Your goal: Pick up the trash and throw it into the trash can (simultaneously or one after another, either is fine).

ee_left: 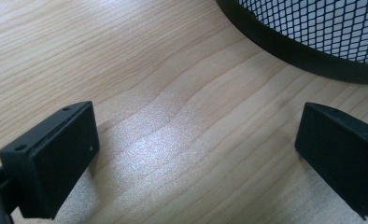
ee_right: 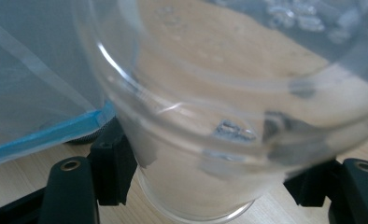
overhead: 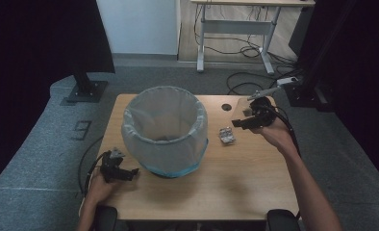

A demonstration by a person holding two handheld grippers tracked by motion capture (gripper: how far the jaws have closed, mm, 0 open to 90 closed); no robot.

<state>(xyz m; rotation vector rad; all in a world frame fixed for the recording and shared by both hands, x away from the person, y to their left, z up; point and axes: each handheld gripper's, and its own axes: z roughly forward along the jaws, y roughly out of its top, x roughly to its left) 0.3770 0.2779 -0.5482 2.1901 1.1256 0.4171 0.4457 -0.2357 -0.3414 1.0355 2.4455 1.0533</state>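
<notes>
Clear plastic cup [ee_right: 210,140] | pinched between right tongs [ee_right: 210,186], beside bagged mesh bin [overhead: 164,130] | left tongs [ee_left: 196,154] spread, empty | best: lift level, squeeze gently

One wooden table [overhead: 255,183] carries one mesh bin [overhead: 164,129] lined with one plastic bag [ee_right: 28,84], one crumpled wrapper [overhead: 227,136] and one clear plastic cup [ee_right: 210,140]. Two grippers are present: the left gripper [overhead: 130,172] and the right gripper [overhead: 240,122].
</notes>
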